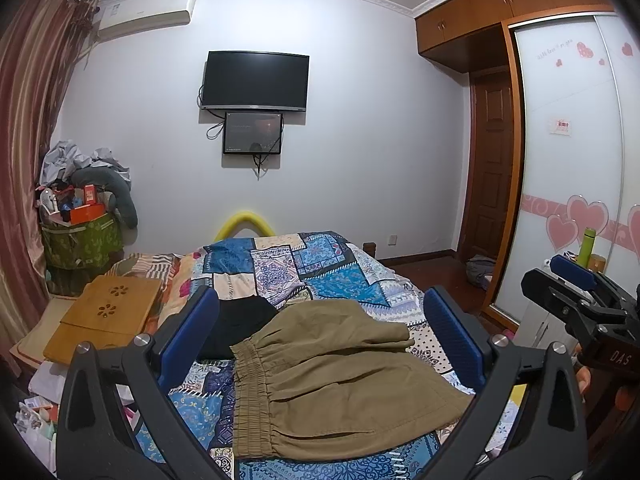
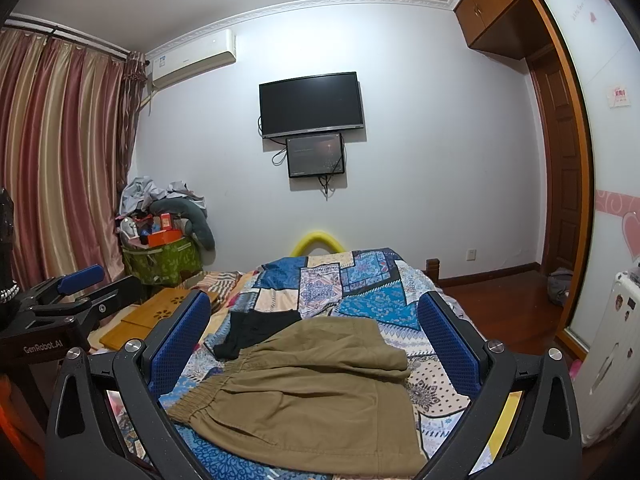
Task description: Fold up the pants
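Olive-brown pants [image 1: 340, 376] lie folded over on the patchwork bedspread [image 1: 304, 264], elastic waistband toward the left. In the right wrist view the same pants [image 2: 312, 392] fill the space below the fingers. My left gripper [image 1: 320, 320] hovers above them, open, nothing between its blue pads [image 1: 448, 328]. My right gripper [image 2: 314, 324] is also open and empty above the pants. Each gripper shows in the other's view: the right gripper [image 1: 576, 280] at the right edge, the left gripper [image 2: 76, 284] at the left edge. A black garment [image 1: 240, 324] lies just beyond the pants.
A bamboo lap tray [image 1: 104, 316] sits on the bed's left side. A green bag [image 1: 80, 240] piled with clutter stands by the curtain. A TV [image 1: 256, 80] hangs on the far wall. A wardrobe [image 1: 572, 160] and wooden floor [image 1: 432, 276] lie to the right.
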Demonstrator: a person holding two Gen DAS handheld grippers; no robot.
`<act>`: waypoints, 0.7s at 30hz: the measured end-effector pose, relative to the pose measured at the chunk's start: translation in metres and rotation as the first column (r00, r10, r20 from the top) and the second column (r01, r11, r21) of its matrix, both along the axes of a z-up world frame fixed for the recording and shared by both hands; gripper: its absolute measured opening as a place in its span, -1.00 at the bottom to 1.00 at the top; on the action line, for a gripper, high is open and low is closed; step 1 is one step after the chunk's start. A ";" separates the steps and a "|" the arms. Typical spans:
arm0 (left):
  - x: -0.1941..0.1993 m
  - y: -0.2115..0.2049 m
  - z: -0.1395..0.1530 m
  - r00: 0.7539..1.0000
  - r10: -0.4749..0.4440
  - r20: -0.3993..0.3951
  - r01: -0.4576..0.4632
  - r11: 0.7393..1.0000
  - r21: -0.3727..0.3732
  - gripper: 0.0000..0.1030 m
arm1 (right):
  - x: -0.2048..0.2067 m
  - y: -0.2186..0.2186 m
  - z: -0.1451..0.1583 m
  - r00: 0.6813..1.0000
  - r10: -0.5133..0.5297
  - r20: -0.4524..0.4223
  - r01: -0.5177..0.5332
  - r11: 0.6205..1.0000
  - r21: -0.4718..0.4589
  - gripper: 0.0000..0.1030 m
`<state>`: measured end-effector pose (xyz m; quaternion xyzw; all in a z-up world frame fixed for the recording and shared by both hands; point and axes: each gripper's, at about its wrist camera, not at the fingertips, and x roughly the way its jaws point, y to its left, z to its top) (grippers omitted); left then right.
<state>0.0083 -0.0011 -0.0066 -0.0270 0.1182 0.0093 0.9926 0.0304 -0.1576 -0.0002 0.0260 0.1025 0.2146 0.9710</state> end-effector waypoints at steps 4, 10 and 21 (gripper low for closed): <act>0.000 0.000 0.000 1.000 -0.002 0.000 0.002 1.000 -0.001 1.00 | 0.000 0.000 0.000 1.000 -0.001 -0.001 0.001 1.000 0.000 1.00; 0.003 0.000 -0.001 1.000 -0.005 -0.005 0.005 1.000 -0.005 1.00 | 0.001 -0.002 0.000 1.000 -0.002 -0.002 0.002 1.000 -0.001 1.00; 0.005 0.001 -0.003 1.000 -0.006 -0.002 0.006 1.000 -0.004 1.00 | 0.003 -0.002 -0.002 1.000 -0.004 -0.004 0.004 1.000 -0.005 1.00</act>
